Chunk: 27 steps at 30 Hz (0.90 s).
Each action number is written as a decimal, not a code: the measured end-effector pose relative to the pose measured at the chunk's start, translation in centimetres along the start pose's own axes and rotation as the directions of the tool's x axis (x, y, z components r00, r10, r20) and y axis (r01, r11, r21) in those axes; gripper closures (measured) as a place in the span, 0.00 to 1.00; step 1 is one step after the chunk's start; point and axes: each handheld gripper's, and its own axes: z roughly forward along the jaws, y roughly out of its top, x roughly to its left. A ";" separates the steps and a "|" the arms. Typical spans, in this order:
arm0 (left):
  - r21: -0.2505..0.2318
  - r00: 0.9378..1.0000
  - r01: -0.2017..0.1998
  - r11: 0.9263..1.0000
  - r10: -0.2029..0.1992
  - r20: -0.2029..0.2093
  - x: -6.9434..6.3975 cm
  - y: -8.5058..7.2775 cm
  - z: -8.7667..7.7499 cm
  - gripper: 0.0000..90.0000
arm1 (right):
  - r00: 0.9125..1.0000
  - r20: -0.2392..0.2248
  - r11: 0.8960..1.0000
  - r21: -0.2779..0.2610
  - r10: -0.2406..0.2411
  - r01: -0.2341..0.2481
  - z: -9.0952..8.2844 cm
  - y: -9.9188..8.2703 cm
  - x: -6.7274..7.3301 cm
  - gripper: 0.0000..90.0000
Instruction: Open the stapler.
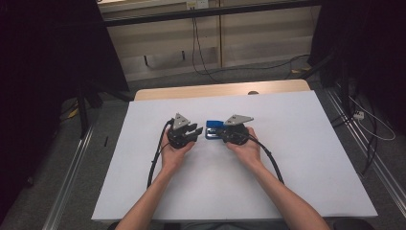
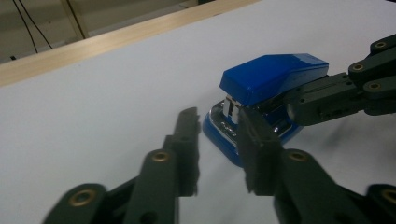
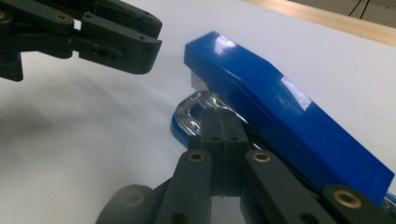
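Note:
A blue stapler [image 1: 213,128] with a chrome base lies on the white table [image 1: 297,172] between my two grippers. In the left gripper view the stapler [image 2: 273,74] sits just beyond my left gripper [image 2: 218,122], whose jaws stand apart with nothing between them. The left gripper [image 1: 194,130] is at the stapler's left end. My right gripper [image 3: 219,122] has its jaws pressed flat together, and their tips rest against the side of the stapler [image 3: 280,102], low by the chrome base. From the left gripper view, the right gripper [image 2: 299,100] reaches in under the blue top.
A wooden strip [image 1: 220,90] runs along the table's far edge. Beyond it are floor, loose cables [image 1: 201,57] and a pale wall panel. Dark stands flank the table on both sides. A black cable [image 1: 154,163] trails from each gripper toward the person.

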 end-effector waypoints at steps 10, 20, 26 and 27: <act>0.039 0.998 0.054 0.998 -0.055 0.023 -0.6 0.1 1.2 1.00 | 1.000 0.014 0.999 0.037 0.005 -0.005 0.0 0.0 -0.4 1.00; 0.068 0.999 0.032 0.997 -0.033 0.013 -0.2 0.4 2.0 1.00 | 0.999 0.036 0.996 0.084 0.000 -0.003 0.4 0.0 -0.4 1.00; 0.069 1.000 0.008 0.998 -0.008 0.009 -0.6 0.8 2.5 1.00 | 0.999 0.038 0.996 0.085 0.003 -0.006 0.4 0.0 -0.4 1.00; 0.073 1.000 0.000 0.997 0.000 0.006 -0.6 0.8 2.6 1.00 | 0.999 0.038 0.996 0.086 0.004 -0.007 0.4 0.0 -0.4 1.00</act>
